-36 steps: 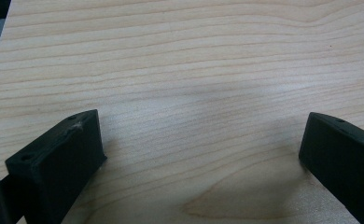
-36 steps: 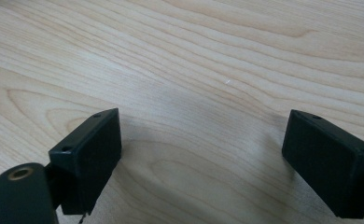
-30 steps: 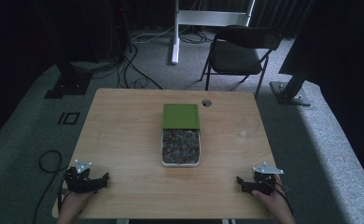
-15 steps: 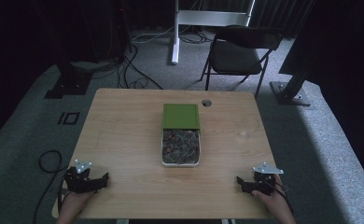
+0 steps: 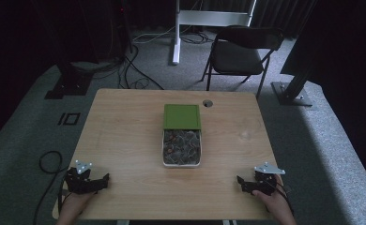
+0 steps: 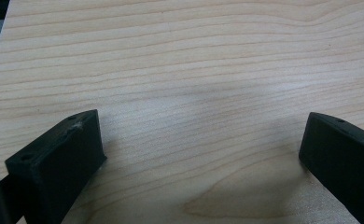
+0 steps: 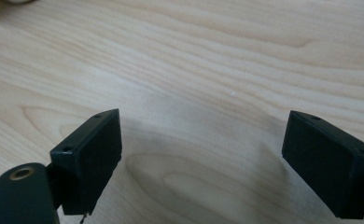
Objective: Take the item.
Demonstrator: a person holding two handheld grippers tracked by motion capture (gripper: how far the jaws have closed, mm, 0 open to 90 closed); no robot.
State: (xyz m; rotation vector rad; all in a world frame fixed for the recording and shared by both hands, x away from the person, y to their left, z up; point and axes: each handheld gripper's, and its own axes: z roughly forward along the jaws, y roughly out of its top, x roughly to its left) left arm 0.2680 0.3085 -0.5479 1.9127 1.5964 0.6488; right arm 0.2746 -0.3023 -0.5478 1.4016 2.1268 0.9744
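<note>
My left gripper (image 5: 103, 179) and right gripper (image 5: 241, 182) parked at near table (image 5: 125, 131) corners, jaws spread wide, holding nothing. White tray (image 5: 163, 157) of small loose bits sits mid-table, green lid (image 5: 182, 116) slid back. Guessing light, rigid, spill-prone; grab by side rims, keep level.

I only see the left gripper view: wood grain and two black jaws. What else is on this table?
Observer: A white tray sits mid-table, full of small dark bits too small to name.
Operator: Anything beside it?
Observer: A green lid lies at its far end, touching or overlapping it.
Operator: Where is the other gripper?
Observer: The right gripper rests near the table's near right corner, jaws apart, holding nothing.
Operator: And mine?
Observer: The left gripper sits at the near left corner, also open.
</note>
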